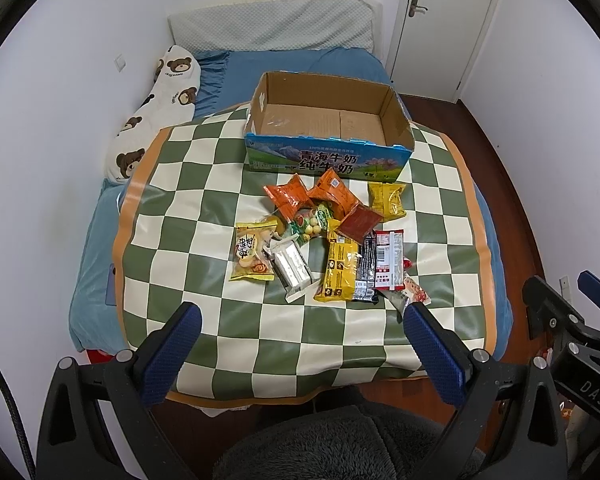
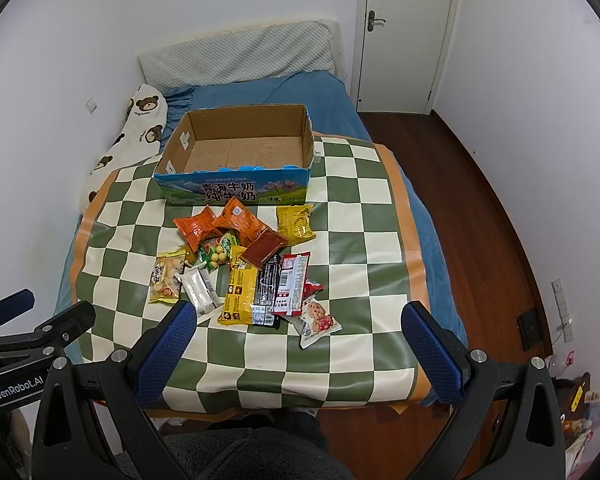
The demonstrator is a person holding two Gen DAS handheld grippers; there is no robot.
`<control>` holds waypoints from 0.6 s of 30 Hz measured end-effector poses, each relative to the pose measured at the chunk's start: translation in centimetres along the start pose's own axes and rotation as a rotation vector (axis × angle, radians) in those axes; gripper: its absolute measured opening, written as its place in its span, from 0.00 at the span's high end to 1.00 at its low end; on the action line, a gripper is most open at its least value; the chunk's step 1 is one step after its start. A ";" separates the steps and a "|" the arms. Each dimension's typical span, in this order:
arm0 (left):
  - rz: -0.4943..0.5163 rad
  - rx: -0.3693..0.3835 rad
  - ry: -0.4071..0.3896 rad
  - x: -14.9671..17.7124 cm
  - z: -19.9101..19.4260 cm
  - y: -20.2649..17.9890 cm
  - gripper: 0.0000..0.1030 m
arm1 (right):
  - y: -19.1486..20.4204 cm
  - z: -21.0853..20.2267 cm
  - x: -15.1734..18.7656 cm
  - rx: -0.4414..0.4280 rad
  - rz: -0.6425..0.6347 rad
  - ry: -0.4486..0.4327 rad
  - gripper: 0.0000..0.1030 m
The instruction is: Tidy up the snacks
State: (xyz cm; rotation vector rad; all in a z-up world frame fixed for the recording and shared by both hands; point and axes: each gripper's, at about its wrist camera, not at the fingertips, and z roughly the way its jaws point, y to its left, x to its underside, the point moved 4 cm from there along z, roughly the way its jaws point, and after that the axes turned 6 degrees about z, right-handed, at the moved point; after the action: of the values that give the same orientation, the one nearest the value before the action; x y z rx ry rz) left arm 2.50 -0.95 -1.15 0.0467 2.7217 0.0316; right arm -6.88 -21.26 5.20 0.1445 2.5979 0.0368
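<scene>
On the glossy checkered mat [image 1: 204,216], crinkly snack packets [image 1: 324,236] lie before a rectangular cardboard box [image 1: 328,156]; both grippers' fingers spread apart.

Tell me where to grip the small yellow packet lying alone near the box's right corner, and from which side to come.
Grip the yellow packet across its two long side edges, coming straight down from above. It lies flat on the checkered mat, clear of the pile, with bare mat on its right. The open right gripper is probably the handier one.
</scene>
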 end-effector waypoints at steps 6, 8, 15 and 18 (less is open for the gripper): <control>-0.001 0.000 0.000 0.1 0.0 0.0 0.00 | -0.1 0.1 0.2 0.000 0.000 -0.003 0.00; -0.004 0.001 0.001 0.2 0.0 0.0 0.00 | -0.1 0.1 0.2 0.000 0.000 -0.002 0.00; -0.020 -0.038 0.011 -0.2 2.9 1.8 0.00 | 0.2 0.7 -0.5 0.005 0.013 0.020 0.00; -0.029 -0.099 0.052 -0.5 6.4 3.3 0.00 | -0.2 3.2 -0.5 -0.007 0.044 0.064 0.00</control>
State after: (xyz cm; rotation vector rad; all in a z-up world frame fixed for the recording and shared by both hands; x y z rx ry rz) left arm 5.63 2.40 -6.72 -0.0229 2.7684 0.1609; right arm -4.80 -21.49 2.75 0.2007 2.6583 0.0679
